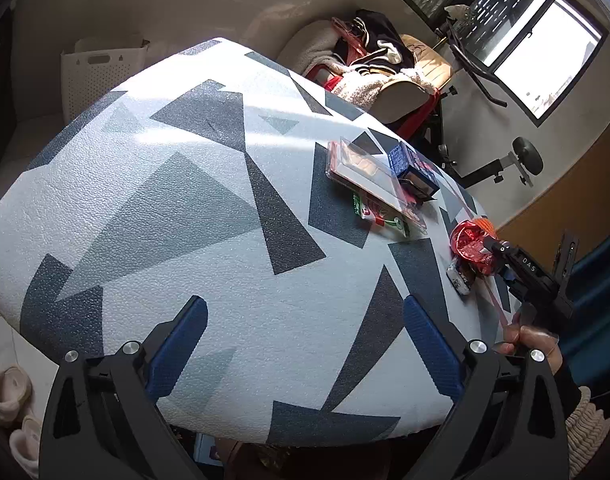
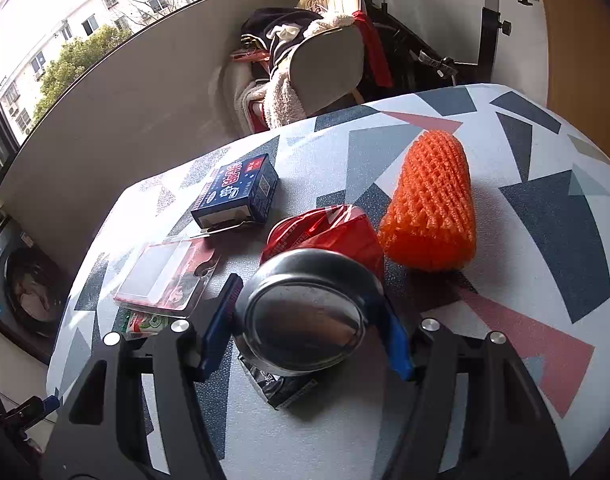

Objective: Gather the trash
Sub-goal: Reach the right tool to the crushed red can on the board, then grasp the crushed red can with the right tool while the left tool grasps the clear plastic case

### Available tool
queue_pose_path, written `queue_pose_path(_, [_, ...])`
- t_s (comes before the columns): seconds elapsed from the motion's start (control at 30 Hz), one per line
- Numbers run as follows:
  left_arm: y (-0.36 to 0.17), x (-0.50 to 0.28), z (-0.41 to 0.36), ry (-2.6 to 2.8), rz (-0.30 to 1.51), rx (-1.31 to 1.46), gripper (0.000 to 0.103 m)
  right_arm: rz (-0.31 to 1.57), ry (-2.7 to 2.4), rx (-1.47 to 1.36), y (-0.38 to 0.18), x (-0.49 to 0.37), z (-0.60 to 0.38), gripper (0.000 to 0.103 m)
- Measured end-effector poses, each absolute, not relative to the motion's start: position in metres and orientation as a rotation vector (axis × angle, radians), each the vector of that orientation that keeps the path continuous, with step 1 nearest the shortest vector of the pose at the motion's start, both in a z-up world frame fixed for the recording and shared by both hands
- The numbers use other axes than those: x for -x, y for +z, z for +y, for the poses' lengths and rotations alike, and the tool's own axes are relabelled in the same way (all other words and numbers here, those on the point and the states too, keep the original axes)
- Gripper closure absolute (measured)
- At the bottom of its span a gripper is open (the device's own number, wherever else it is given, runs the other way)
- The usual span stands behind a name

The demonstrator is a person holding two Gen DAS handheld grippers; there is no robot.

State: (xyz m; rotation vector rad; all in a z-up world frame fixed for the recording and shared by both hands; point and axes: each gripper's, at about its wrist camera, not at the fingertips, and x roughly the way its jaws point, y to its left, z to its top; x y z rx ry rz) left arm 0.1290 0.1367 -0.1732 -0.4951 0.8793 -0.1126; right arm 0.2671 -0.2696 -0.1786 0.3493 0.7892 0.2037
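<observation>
Looking from the left wrist, we see the left gripper (image 1: 305,308) over the patterned surface (image 1: 185,220). Its blue fingers (image 1: 181,344) stand wide apart and hold nothing. The trash lies well apart from them, near the far right edge. A clear blister pack (image 1: 365,172) touches a blue box (image 1: 413,164) and partly covers a green wrapper (image 1: 379,216). Nearer the edge is a red wrapper (image 1: 471,244), with a small wrapper (image 1: 459,276) just beside it. The right gripper (image 1: 501,256) reaches in at the red wrapper, and a hand (image 1: 533,344) shows below it.

From the right wrist, a round silver tin (image 2: 305,312) sits between the right fingers, one on each side and very close. We cannot tell whether both pads press on it. The red wrapper is just behind the tin, touching it. A dark wrapper (image 2: 281,388) lies partly under the tin. An orange foam net (image 2: 429,208) lies to the right of the red wrapper. The box, the pack and the green wrapper lie to the left.
</observation>
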Motion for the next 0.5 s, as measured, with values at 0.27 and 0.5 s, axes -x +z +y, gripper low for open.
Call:
queue_pose_path(0.27, [-0.168, -0.14, 0.133, -0.117, 0.882, 0.55, 0.012, 0.89, 0.159, -0.401, -0.2, -0.239, -0.293, 0.035])
queue_pose_path(0.5, [-0.166, -0.142, 0.125, -0.131, 0.882, 0.531, 0.012, 0.933, -0.022, -0.376, -0.199, -0.233, -0.326, 0.015])
